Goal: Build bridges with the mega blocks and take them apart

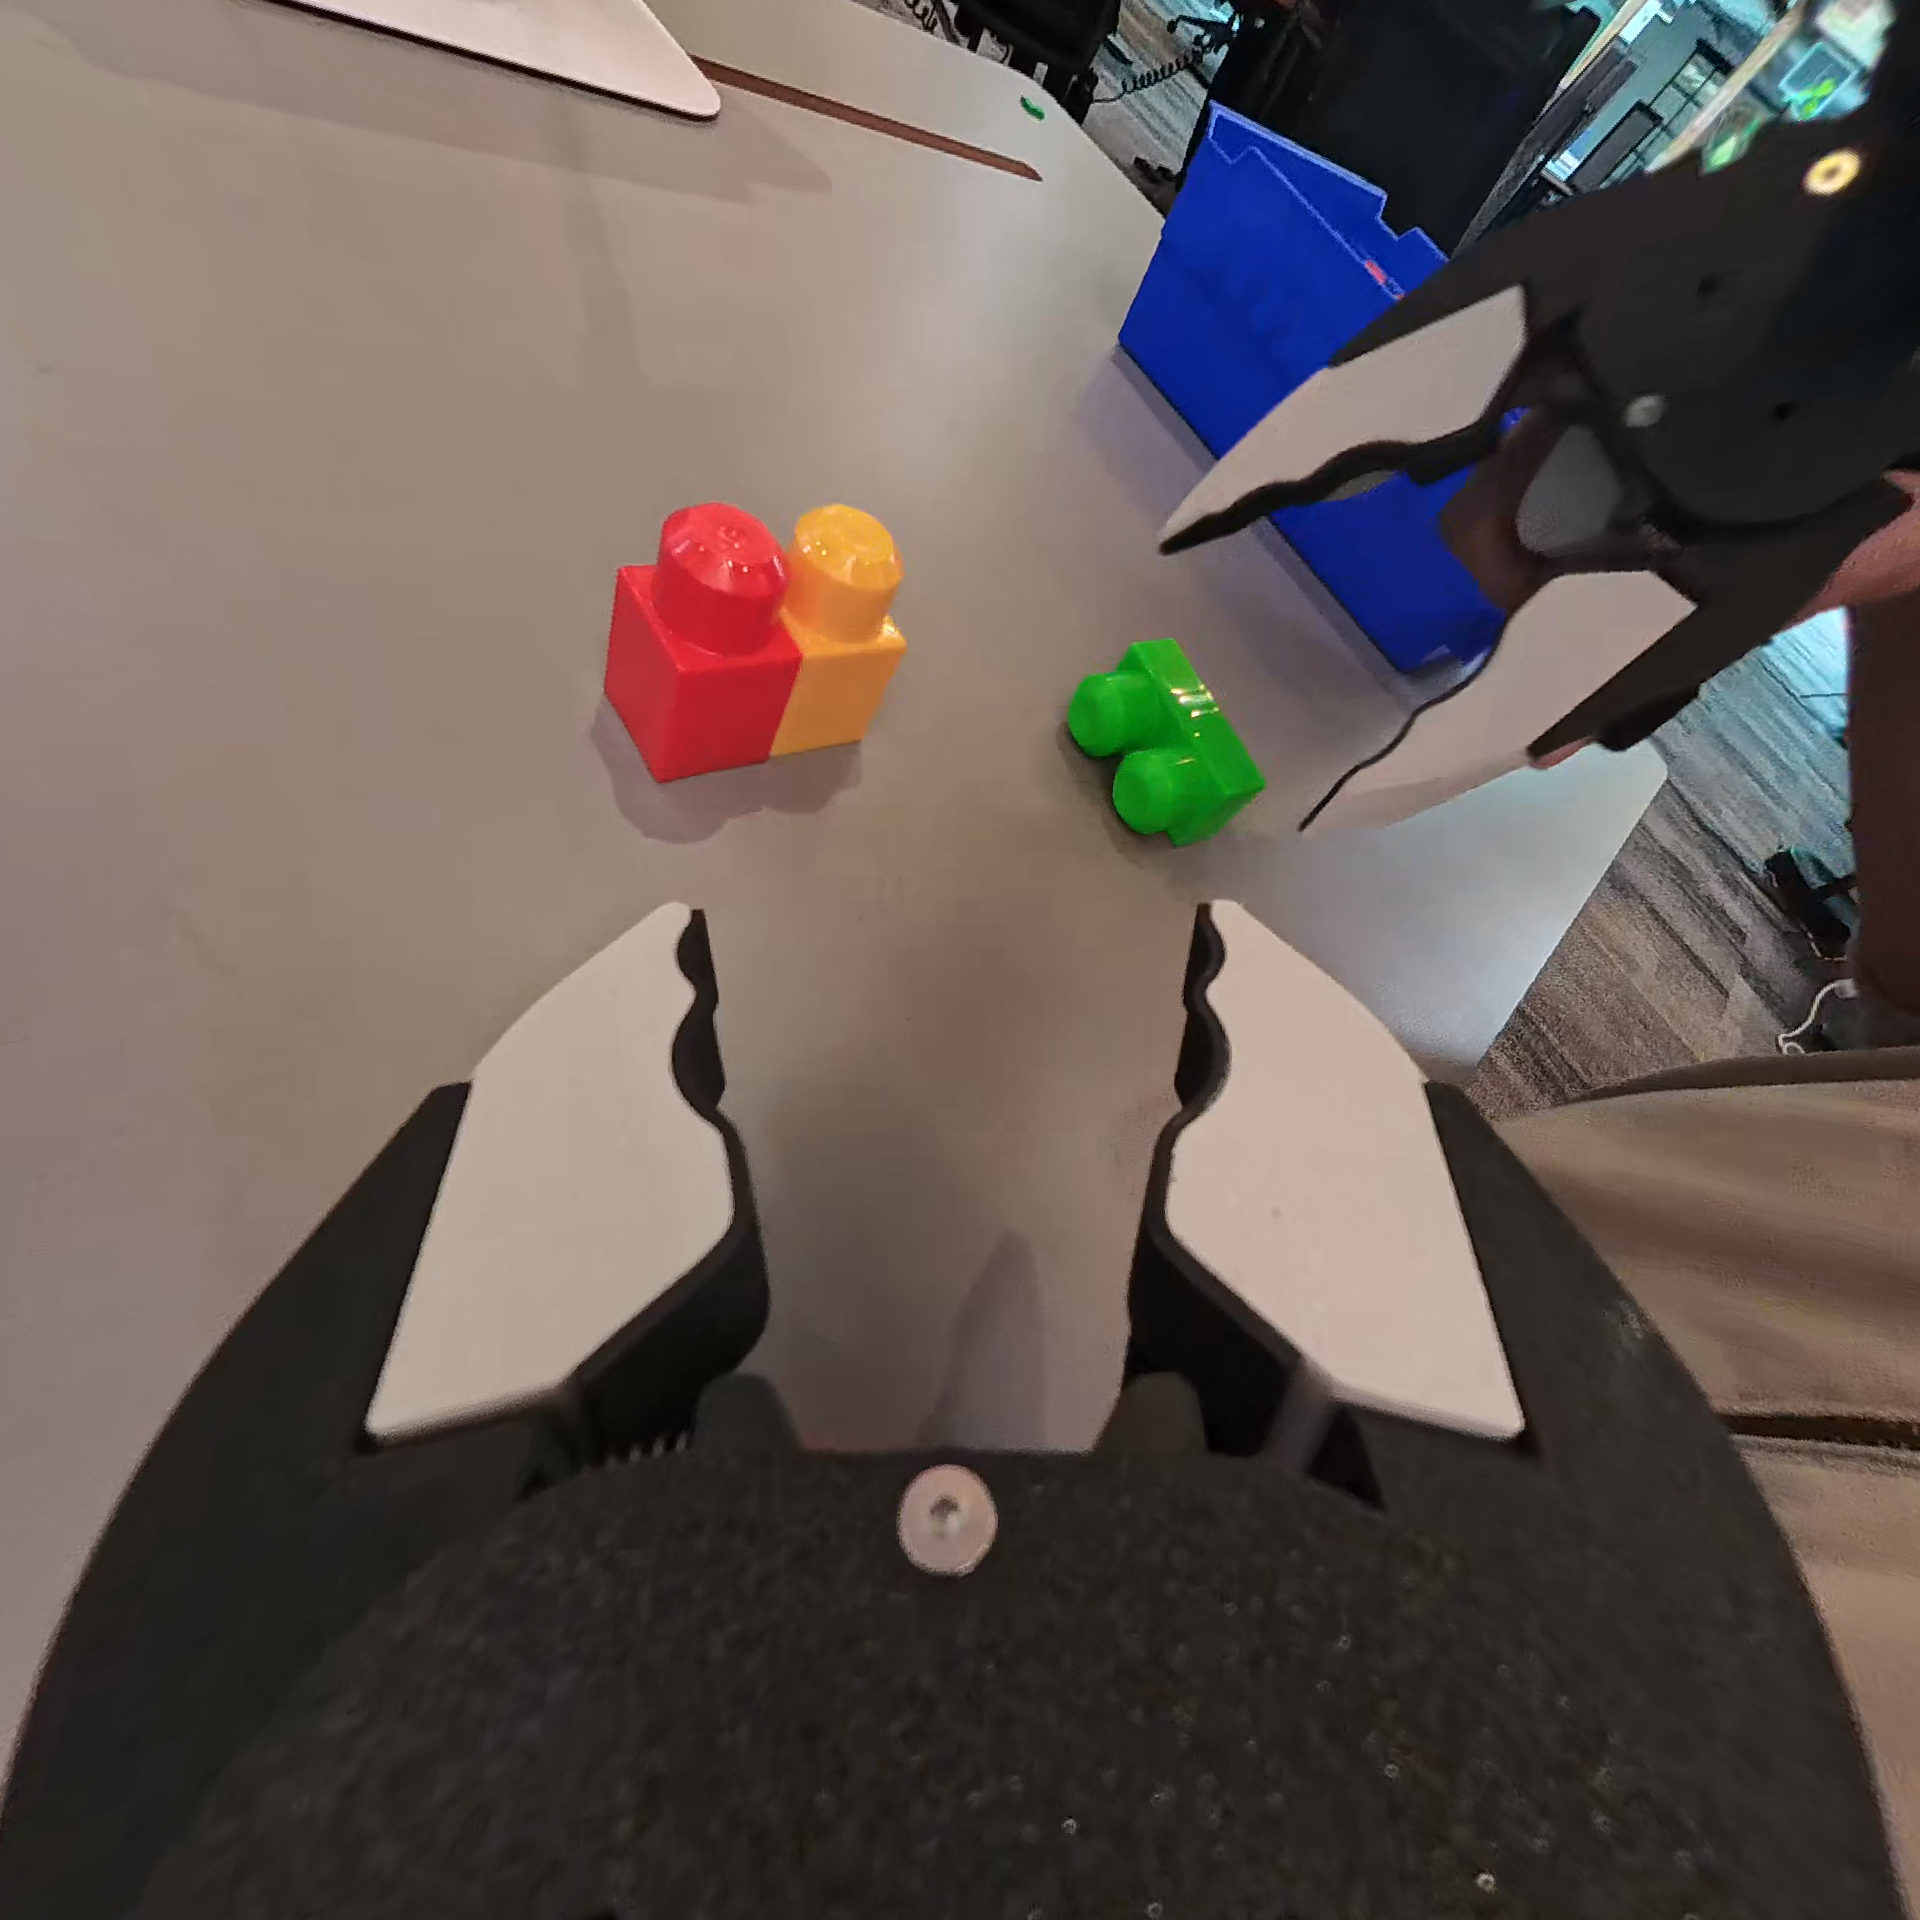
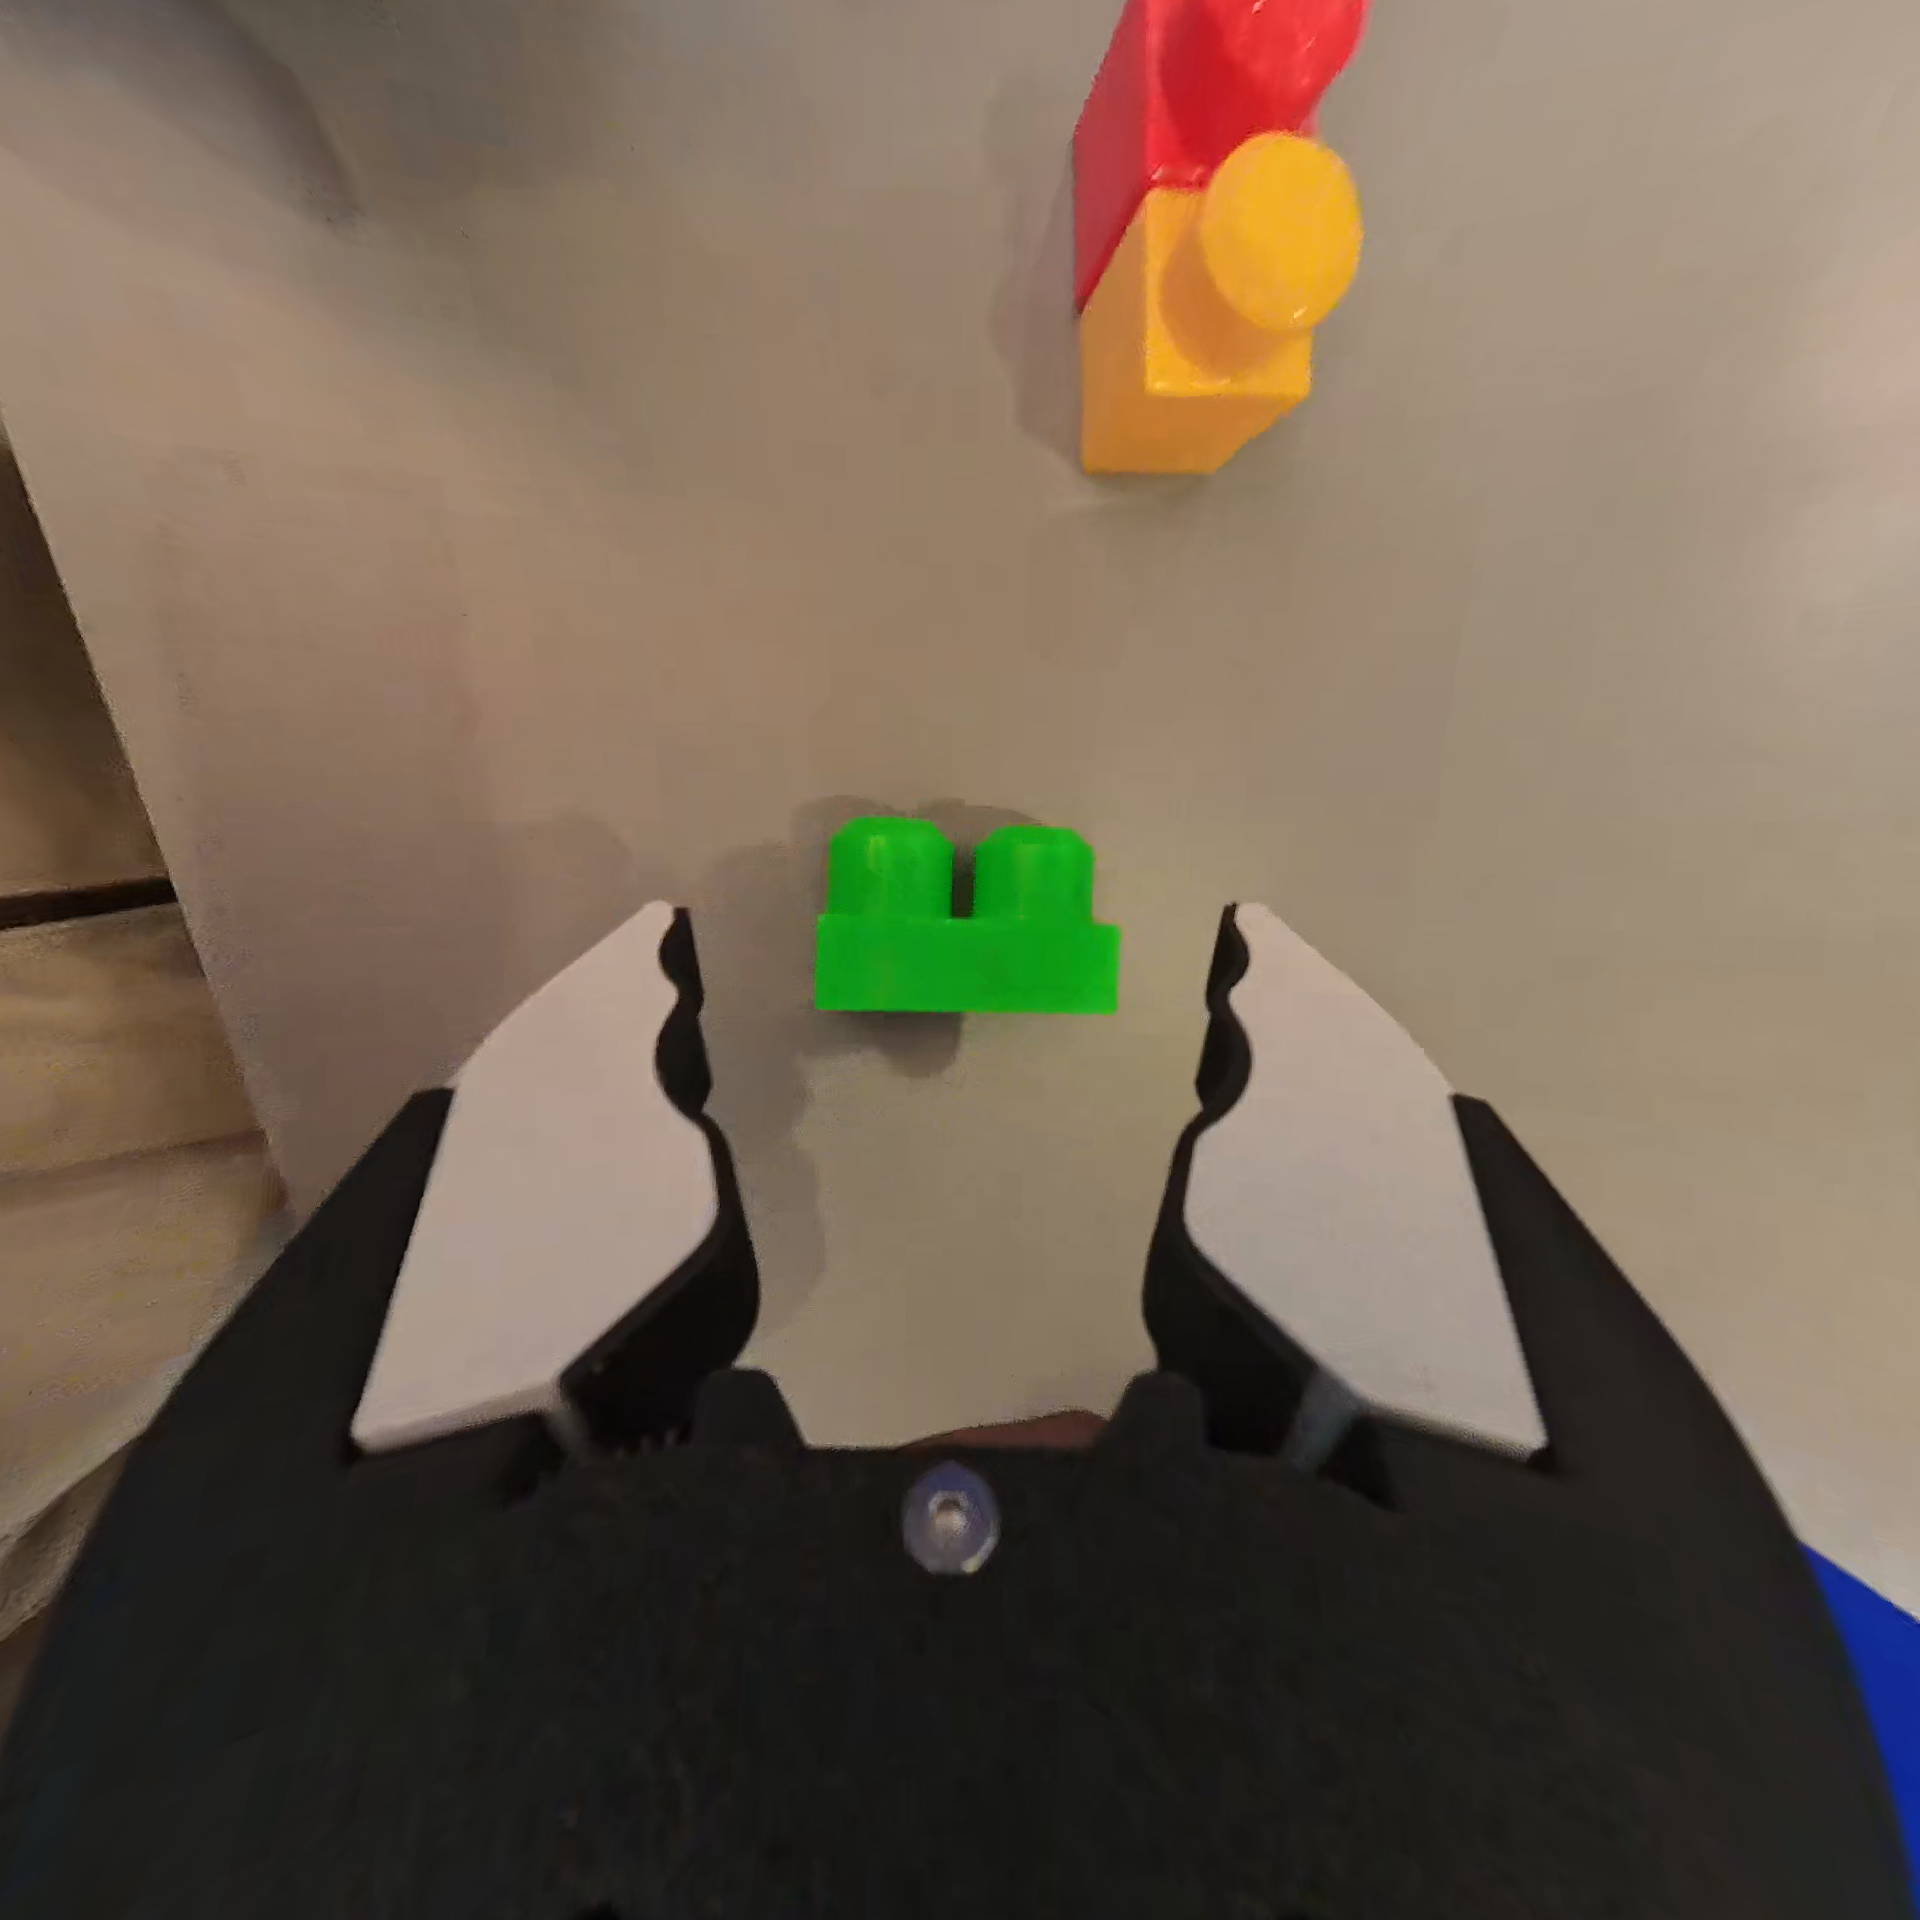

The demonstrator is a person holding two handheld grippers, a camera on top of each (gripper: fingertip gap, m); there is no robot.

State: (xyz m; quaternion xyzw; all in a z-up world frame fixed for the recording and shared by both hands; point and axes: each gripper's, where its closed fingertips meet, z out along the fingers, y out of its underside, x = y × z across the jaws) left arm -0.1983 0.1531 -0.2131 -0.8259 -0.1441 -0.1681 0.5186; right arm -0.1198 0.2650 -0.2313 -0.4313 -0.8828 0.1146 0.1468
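- Right now the right gripper (image 2: 956,914) has its jaws spread wide and holds nothing; the green block (image 2: 966,930) lies on its side just ahead of the tips, studs pointing away from the camera, and nothing touches it.
- Seen from the left wrist, that same right gripper (image 1: 1236,686) hangs above the counter (image 1: 312,520), tips aimed down toward the green block (image 1: 1164,743) but clear of it.
- Left gripper (image 1: 945,914), jaws also wide and empty, only bare counter between the fingers.
- Farther out, the red block (image 1: 701,665) and the yellow block (image 1: 842,644) stand upright on the counter, side by side and touching, one stud each on top.
- From the right wrist view the yellow block (image 2: 1195,343) sits nearer, the red block (image 2: 1153,125) behind it, both well apart from the green one.
- Out at the counter's far right edge, a blue bin (image 1: 1278,343) behind the right gripper.
- A pale board (image 1: 582,52) lies at the top of the counter.
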